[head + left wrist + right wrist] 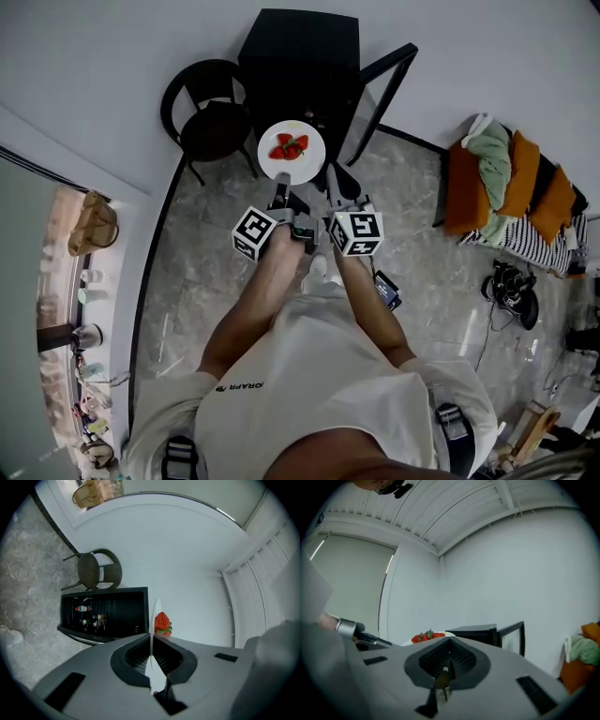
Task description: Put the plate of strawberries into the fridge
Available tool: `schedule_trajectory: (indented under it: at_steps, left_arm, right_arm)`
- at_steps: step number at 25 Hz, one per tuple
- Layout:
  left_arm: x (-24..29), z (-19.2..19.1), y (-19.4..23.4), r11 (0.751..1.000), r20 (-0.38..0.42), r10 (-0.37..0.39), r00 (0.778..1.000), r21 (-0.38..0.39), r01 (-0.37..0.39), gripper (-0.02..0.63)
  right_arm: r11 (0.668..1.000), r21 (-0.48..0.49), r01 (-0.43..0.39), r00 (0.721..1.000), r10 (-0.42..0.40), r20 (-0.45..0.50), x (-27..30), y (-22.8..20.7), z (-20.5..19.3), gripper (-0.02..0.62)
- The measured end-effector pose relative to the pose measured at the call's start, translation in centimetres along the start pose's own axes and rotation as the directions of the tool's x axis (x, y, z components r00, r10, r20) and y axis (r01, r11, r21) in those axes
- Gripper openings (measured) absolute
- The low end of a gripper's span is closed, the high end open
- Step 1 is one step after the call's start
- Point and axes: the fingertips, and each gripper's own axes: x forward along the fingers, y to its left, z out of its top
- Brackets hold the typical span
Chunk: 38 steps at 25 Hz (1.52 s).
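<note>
From the head view, the plate of strawberries (306, 168) hangs in the air just in front of the fridge (300, 47), a low black cabinet against the wall. Its glass door (384, 94) is swung open to the fridge's right, and a round chair (208, 117) stands on its left. The left gripper (280, 185) reaches the plate's rim on the side away from the fridge. The right gripper (332, 178) lies just beside it, close to the plate's edge, though whether it touches cannot be told here.

In the left gripper view, the jaws are pinched on the thin white rim of the plate (156, 609), seen edge-on. A strawberry (162, 622) shows beyond the jaws, and the open fridge (105, 613), with bottles on its shelves, lies ahead to the left.

In the right gripper view, the right gripper (449, 656) has its jaws pressed together with nothing visible between them. The strawberries (427, 637) sit off to the left, and the fridge (476, 631) and its door (515, 637) are ahead.

The step in hand looks like the carry — plate lifted, door already open, fridge not yet reached. The next move calls for bringing the plate down to the low opening and keeping it flat so the berries do not roll. It should then slide onto a free shelf before the pinch is let go
</note>
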Motion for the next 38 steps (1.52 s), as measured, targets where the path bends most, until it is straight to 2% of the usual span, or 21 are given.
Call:
schedule_trajectory:
  at_steps: [18, 29, 38]
  left_arm:
    - [10.6, -1.9, 1.0, 0.999, 0.063, 0.052, 0.997, -0.020, -0.051, 0.009]
    - [13.7, -1.7, 2.3, 0.995, 0.078, 0.093, 0.993, -0.040, -0.090, 0.009]
    - [16.1, 0.2, 4.4, 0.991, 0.065, 0.116, 0.991, -0.072, -0.111, 0.009]
  right_arm:
    - [0.996, 0.013, -0.084, 0.996, 0.084, -0.016, 8.1, -8.1, -0.2, 0.012]
    - [0.996, 0.037, -0.084, 0.996, 0.084, -0.019, 10.7, -10.6, -1.3, 0.012]
    - [0.997, 0.005, -0.071, 0.997, 0.071, -0.019, 13.7, -10.5, -1.8, 0.012]
